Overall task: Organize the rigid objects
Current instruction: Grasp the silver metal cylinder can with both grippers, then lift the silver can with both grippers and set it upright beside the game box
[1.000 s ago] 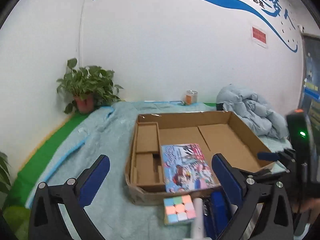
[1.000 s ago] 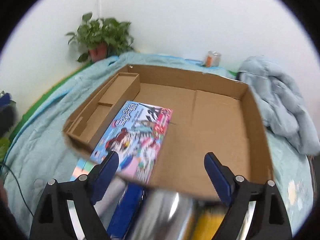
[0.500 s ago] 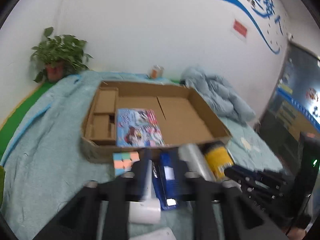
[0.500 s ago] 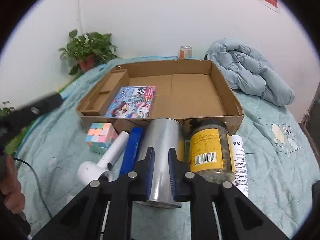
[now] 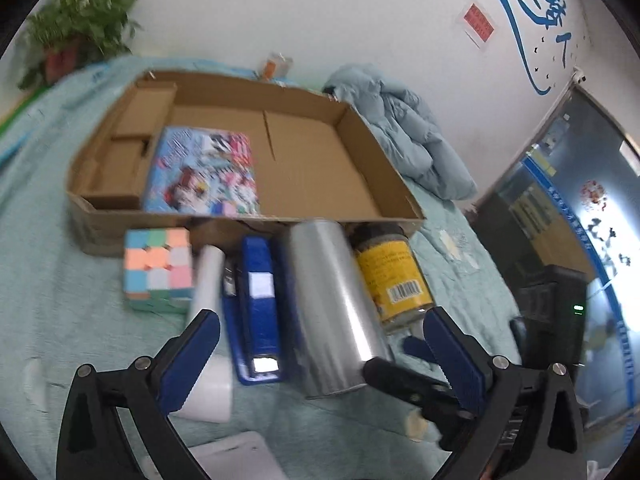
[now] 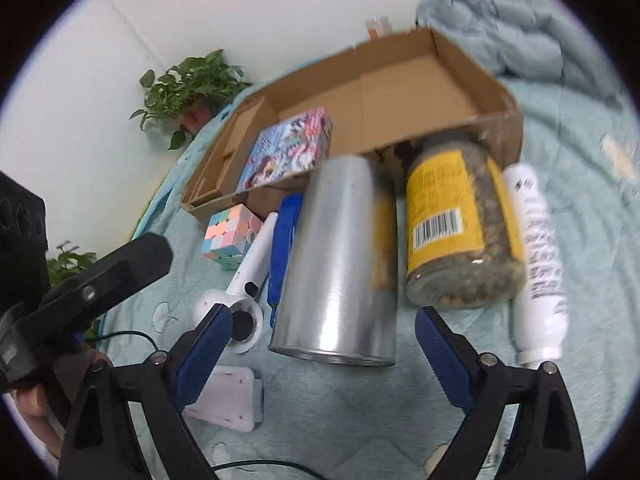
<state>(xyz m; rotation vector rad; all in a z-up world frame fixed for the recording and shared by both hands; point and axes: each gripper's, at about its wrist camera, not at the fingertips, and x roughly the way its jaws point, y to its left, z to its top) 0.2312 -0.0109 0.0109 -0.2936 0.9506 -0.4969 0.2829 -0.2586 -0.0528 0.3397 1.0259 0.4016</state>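
Observation:
A silver can (image 5: 328,300) (image 6: 336,248) lies on the teal bedspread in front of a shallow cardboard box (image 5: 372,152) (image 6: 400,88). Beside it lie a yellow-labelled jar (image 5: 388,272) (image 6: 452,224), a blue stapler (image 5: 258,300) (image 6: 284,232), a white handled device (image 5: 208,280) (image 6: 256,256), a pastel cube (image 5: 158,268) (image 6: 230,236) and a white bottle (image 6: 538,248). A colourful picture book (image 5: 204,172) (image 6: 292,148) rests inside the box. My left gripper (image 5: 320,320) and right gripper (image 6: 324,314) both hover over the can's near end, jaws opening, touching nothing.
A flat white gadget (image 6: 228,396) lies near the front edge with a black cable. A bundled blue jacket (image 5: 408,132) sits right of the box, a potted plant (image 5: 76,32) at the far left corner, a small can (image 5: 274,66) behind the box.
Both grippers tipped downward and came closer to the row of objects. Both jaws were shut half a second ago and now stand wide apart.

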